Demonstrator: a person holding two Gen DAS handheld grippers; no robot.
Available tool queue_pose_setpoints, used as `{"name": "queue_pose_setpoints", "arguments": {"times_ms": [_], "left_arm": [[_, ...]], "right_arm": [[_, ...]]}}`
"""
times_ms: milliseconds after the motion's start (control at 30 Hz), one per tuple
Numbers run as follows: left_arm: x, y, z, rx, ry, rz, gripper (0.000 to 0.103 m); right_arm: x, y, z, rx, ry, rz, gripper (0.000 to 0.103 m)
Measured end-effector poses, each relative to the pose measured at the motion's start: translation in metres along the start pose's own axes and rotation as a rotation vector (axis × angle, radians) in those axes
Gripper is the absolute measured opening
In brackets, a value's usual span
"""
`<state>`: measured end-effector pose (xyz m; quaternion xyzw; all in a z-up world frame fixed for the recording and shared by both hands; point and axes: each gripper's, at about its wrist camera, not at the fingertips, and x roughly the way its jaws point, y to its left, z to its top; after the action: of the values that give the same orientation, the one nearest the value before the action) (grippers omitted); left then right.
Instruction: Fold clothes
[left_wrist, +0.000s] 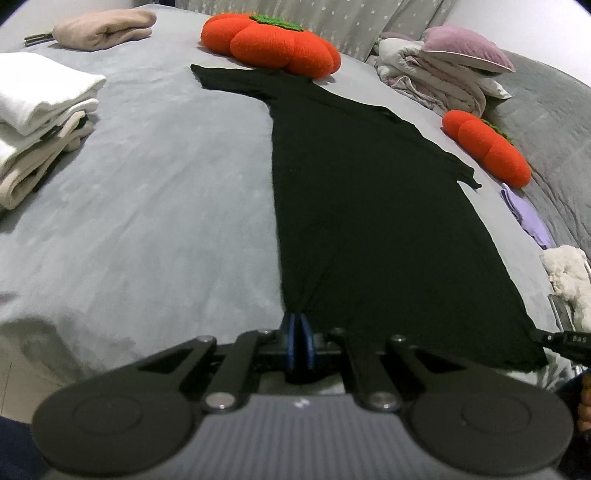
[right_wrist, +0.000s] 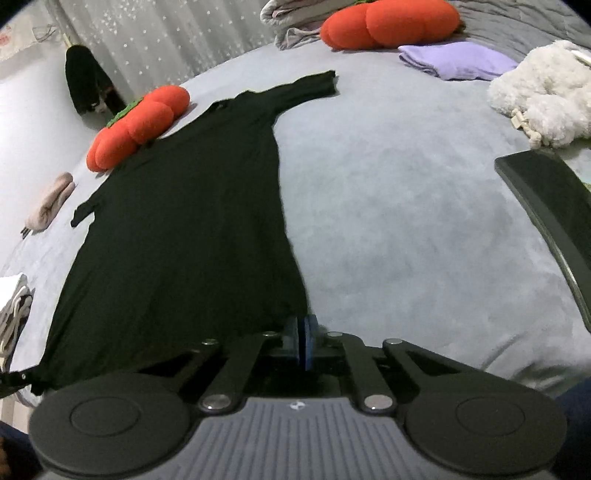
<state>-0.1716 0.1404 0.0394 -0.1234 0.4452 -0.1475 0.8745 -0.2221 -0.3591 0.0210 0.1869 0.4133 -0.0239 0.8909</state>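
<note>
Gripping both bottom corners of the black dress (left_wrist: 354, 206), the two claws sit at the lower centre of their frames. The left claw (left_wrist: 300, 325) is closed tight on the hem's left corner; the right claw (right_wrist: 303, 328) is closed tight on the opposite corner. The dress lies flat up the grey bed (left_wrist: 147, 206), running toward the upper middle of each frame, sleeves spread, collar against the big orange pumpkin cushion (left_wrist: 273, 44).

Risks now, as a judgement: each pinch looks thin, only an edge of cloth, so a quick lift could let a corner slip out and spoil the fold. Carrying the hem up toward the collar could also drag the far end under that cushion, or bunch the sleeves. The folded pile (left_wrist: 40, 122) at the left edge stays clear if the lift keeps straight.
</note>
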Motion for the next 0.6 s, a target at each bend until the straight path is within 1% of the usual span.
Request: {"name": "queue_pose_setpoints", "arguments": {"times_ms": [133,333,400,500,600], "left_arm": [[-0.008,0.005,0.0,-0.018,-0.02,-0.008,0.005],[-0.015,0.006,-0.001,-0.011,-0.027,-0.014,0.005],[-0.014,0.003,-0.001,0.007,-0.021,-0.006,0.005],[-0.009,-0.003,-0.004,0.038,-0.002,0.029,0.005],[-0.003,-0.007,-0.007,0.071,0.005,0.073,0.005]], "right_arm": [[-0.016,-0.001,0.0,0.021,-0.052,0.021,0.004],[-0.037,-0.008,0.005,0.051,-0.082,0.029,0.004],[-0.033,-0.008,0.005,0.049,-0.064,0.024,0.003],[-0.028,-0.009,0.005,0.045,-0.037,0.017,0.003],[-0.009,-0.008,0.004,0.029,0.011,-0.043,0.004]]}}
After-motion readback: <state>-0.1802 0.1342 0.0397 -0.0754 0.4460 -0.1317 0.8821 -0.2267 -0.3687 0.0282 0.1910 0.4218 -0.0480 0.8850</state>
